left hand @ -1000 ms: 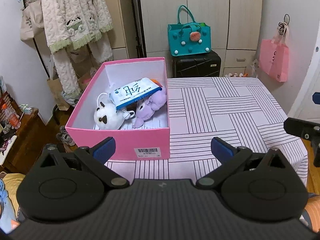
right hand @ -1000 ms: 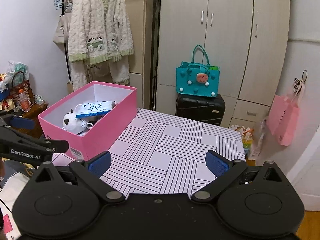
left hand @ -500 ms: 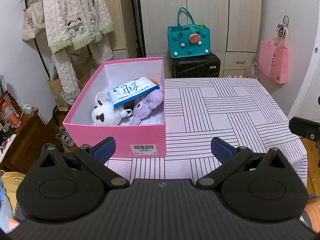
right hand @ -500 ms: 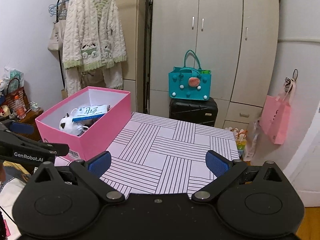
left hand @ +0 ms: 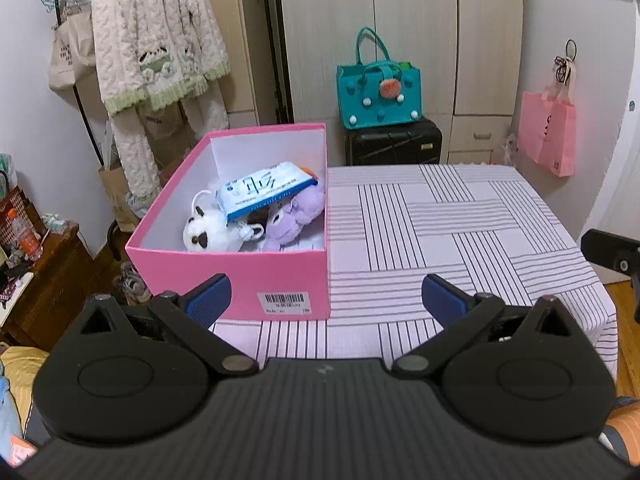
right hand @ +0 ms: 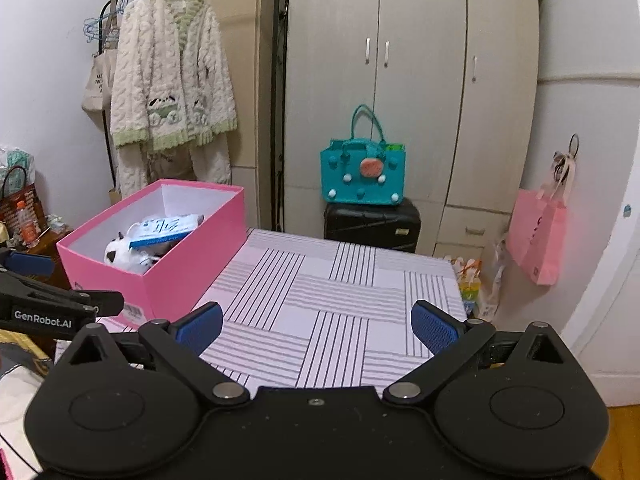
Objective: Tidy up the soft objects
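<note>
A pink box [left hand: 224,276] [right hand: 188,264] stands on the left of the striped table [left hand: 460,232] [right hand: 340,300]. Inside it lie a white plush toy [left hand: 204,232] [right hand: 120,254], a purple plush toy [left hand: 296,216] and a blue-and-white tissue pack [left hand: 266,188] [right hand: 166,228] resting across them. My left gripper [left hand: 324,300] hangs open just short of the box's near wall, nothing between its fingers. My right gripper [right hand: 316,324] is open over the table's near edge, to the right of the box, and holds nothing.
A black suitcase [left hand: 394,144] with a teal bag [left hand: 378,92] on it stands behind the table before the wardrobe. A pink bag [left hand: 548,136] hangs on the right wall. Fluffy clothes [left hand: 156,40] hang at the left, above a wooden cabinet [left hand: 44,280].
Both grippers have drawn back and risen a little from the box and table. Their jaws stay open, and the items in the box have not moved.
</note>
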A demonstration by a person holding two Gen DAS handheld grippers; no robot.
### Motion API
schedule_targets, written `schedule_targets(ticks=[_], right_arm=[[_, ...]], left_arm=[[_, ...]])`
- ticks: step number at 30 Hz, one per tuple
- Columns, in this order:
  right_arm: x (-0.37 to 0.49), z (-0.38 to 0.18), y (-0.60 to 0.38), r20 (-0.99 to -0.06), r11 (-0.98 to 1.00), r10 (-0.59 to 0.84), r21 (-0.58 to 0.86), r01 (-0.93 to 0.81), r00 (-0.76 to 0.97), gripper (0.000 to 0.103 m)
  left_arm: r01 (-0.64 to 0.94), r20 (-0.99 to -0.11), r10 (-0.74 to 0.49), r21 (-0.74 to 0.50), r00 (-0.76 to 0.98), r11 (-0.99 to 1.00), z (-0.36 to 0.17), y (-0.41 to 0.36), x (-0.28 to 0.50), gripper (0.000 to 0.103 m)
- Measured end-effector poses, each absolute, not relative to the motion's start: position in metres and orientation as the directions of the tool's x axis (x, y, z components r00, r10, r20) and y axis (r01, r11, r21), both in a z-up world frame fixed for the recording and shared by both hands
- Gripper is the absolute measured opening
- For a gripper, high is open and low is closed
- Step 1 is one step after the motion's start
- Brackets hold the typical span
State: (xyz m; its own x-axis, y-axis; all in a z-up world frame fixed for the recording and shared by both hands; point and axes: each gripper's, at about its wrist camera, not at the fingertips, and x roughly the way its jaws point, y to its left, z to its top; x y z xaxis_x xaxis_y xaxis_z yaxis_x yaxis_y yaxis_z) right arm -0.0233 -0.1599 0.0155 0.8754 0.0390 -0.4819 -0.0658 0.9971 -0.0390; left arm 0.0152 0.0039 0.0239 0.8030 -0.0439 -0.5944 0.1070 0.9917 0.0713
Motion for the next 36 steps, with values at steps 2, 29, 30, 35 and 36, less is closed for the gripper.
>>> schedule_targets(ticks=[2,29,30,35,36], right_arm=[[-0.026,0.014,-0.159,-0.457,0.997,0.033,-0.047,-0.061,0.889,0.102],[-0.033,-0.010,-0.165,-0.372,0.999,-0.007,-0.047,-0.011,0.928,0.102],[-0.034,-0.010,-0.165,-0.370,0.999,-0.009,-0.052,-0.011,0.929,0.102],[-0.040,-0.007,-0.161,-0.353,0.997,-0.017,-0.071,-0.009,0.935,0.102],[-0.040,-0.006,-0.161,-0.352,0.997,-0.020,-0.073,-0.006,0.936,0.102]], left_arm=[[0.104,-0.576,-0.042,0.076,0.816,0.992,0.023,0.003,0.014,0.103],[0.081,-0.470,-0.029,0.091,0.882,0.993,0.000,0.001,-0.001,0.103],[0.080,-0.473,-0.027,0.093,0.881,0.993,0.000,0.002,-0.001,0.103],[0.064,-0.496,0.000,0.111,0.868,0.992,0.000,0.003,0.002,0.103],[0.060,-0.499,0.004,0.113,0.866,0.992,0.000,0.003,0.003,0.103]])
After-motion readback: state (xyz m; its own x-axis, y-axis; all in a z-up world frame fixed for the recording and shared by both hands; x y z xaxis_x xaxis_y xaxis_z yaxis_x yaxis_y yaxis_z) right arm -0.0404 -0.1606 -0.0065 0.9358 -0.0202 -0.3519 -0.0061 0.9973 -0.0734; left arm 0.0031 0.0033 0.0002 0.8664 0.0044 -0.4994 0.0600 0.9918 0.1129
